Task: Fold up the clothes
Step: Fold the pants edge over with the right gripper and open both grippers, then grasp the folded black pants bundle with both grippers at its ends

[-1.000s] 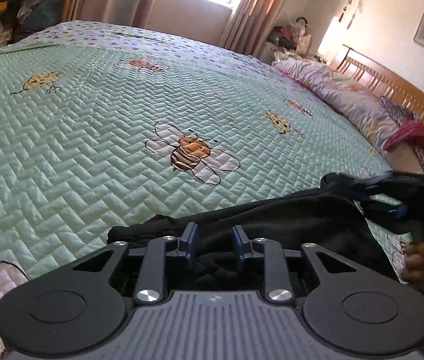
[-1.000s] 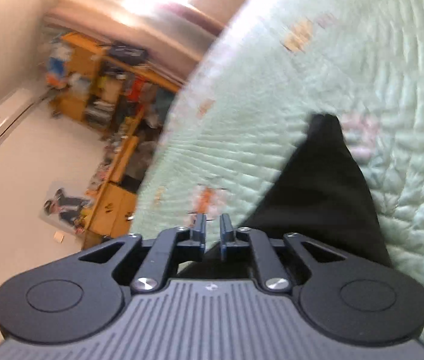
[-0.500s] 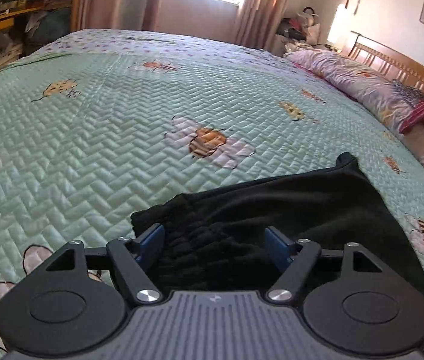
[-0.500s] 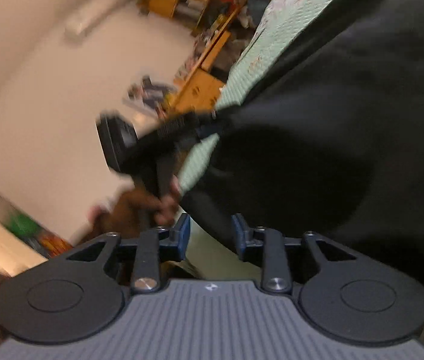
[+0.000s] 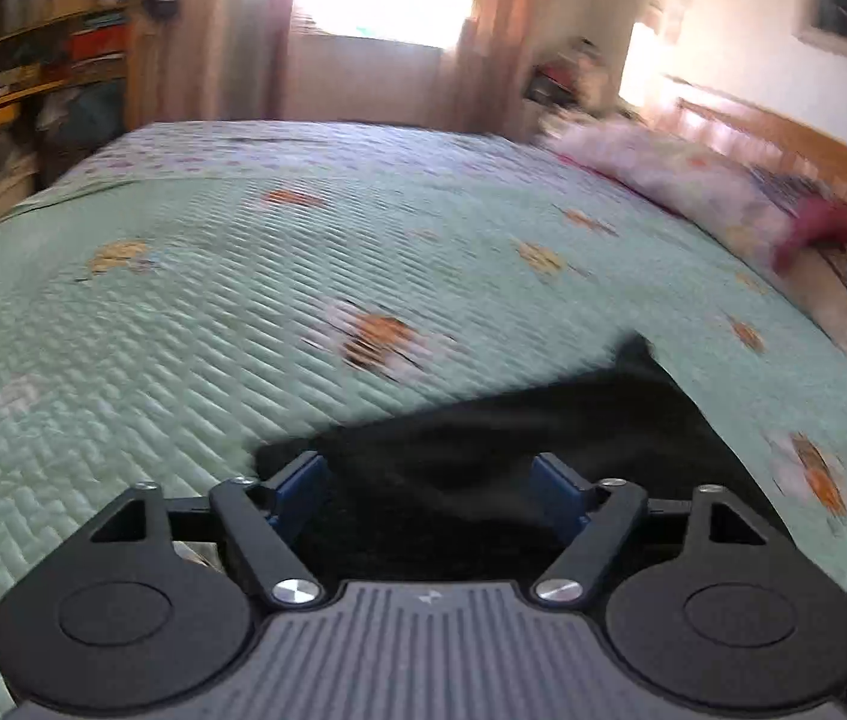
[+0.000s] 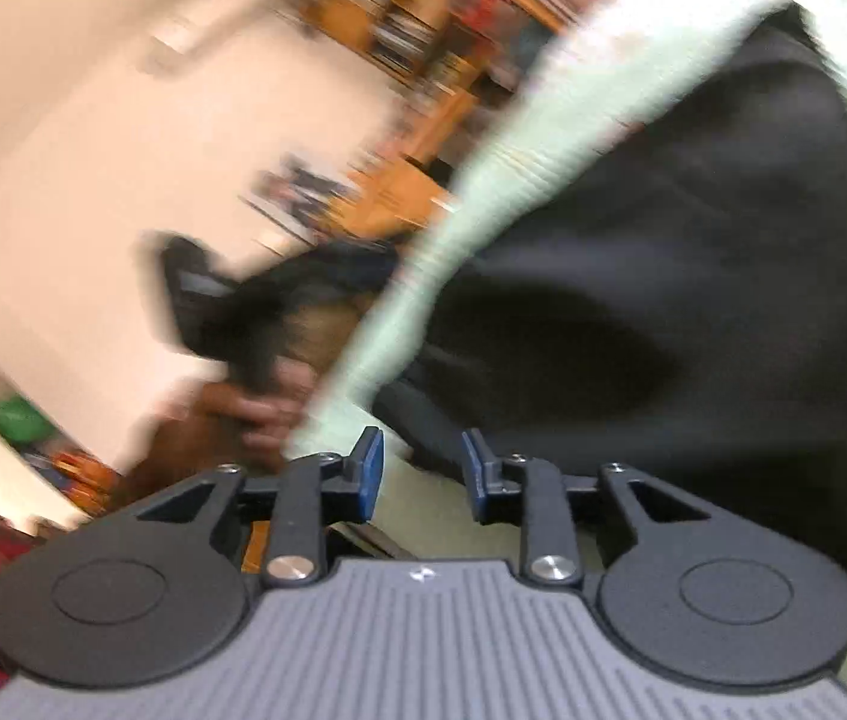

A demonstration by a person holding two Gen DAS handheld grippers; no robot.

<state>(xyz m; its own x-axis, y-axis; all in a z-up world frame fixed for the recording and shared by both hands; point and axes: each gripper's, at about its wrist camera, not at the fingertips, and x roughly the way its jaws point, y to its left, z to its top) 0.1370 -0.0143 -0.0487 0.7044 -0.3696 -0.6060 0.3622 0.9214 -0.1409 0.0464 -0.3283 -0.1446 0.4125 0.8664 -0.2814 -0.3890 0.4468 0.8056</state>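
Garment (image 5: 519,450), black, lies at the near edge of the green quilted bedspread (image 5: 195,312). Left gripper (image 5: 435,495): jaws wide apart, just opened, fabric beneath but unclamped. Right gripper (image 6: 420,474): jaws parted, just opening, nothing gripped, garment just beyond.

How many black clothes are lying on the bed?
1. A single black garment lies on the green quilt near the bed's edge, just ahead of the open left gripper. More clothes may lie outside these blurred views.
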